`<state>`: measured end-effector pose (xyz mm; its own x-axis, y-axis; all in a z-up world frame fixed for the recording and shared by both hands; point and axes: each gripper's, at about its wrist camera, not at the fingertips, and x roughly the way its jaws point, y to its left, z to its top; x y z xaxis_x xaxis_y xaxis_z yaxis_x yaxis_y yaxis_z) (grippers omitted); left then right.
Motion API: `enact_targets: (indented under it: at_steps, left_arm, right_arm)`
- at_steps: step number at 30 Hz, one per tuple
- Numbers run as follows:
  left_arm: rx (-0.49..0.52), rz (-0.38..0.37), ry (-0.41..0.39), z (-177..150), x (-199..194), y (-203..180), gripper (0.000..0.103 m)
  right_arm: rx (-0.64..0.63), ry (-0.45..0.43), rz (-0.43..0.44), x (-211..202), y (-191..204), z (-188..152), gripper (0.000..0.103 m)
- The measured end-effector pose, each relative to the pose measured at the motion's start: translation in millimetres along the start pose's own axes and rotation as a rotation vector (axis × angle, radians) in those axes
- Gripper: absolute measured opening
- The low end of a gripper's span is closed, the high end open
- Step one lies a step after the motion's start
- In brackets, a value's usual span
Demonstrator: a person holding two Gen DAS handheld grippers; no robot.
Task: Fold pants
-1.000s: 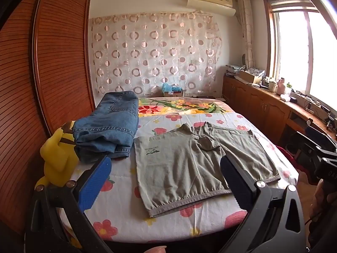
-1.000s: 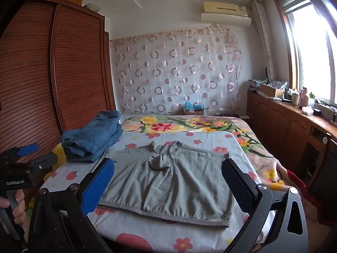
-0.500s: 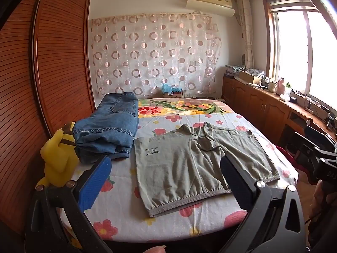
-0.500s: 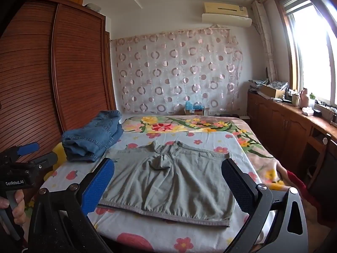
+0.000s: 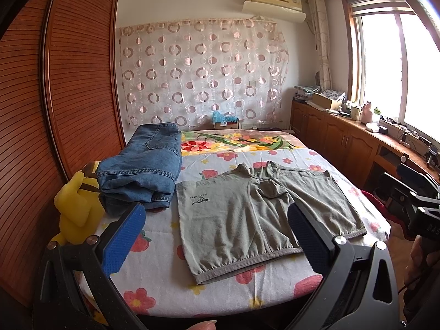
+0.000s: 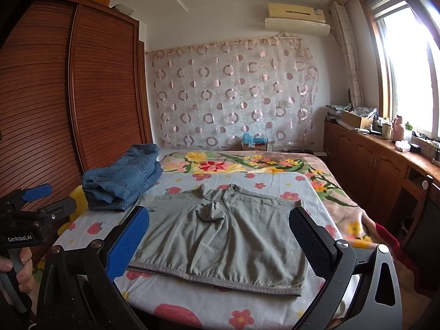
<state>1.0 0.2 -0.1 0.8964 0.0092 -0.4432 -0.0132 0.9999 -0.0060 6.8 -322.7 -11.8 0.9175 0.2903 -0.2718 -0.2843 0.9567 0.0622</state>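
A: Bed, flowered sheet. Grey-green shorts flat on near half, unfolded, hem toward cameras.
B: Folded jeans beside shorts, left; yellow plush toy at bed edge.
A: Left gripper spread wide, nothing held, short of bed.
B: Right gripper same: wide apart, empty.

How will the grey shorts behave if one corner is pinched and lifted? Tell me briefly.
The grey shorts probably drape limply: they lie flat with soft wrinkles. They look thin, so likely light. The elastic edge nearest the camera is puckered, so it may bunch in an open gripper.
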Motion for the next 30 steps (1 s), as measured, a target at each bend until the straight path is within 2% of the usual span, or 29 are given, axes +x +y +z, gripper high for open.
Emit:
enact_targets:
  at_steps: [4,30]
  left_arm:
    - [-0.006,0.0,-0.007,10,-1,4,0.103]
    - [0.004,-0.006,-0.02,16,-13,-1,0.103]
  right_arm:
    - [0.008,0.003,-0.002,1,-1,0,0.102]
    - [0.006,-0.002,-0.001,-1,0,1,0.102]
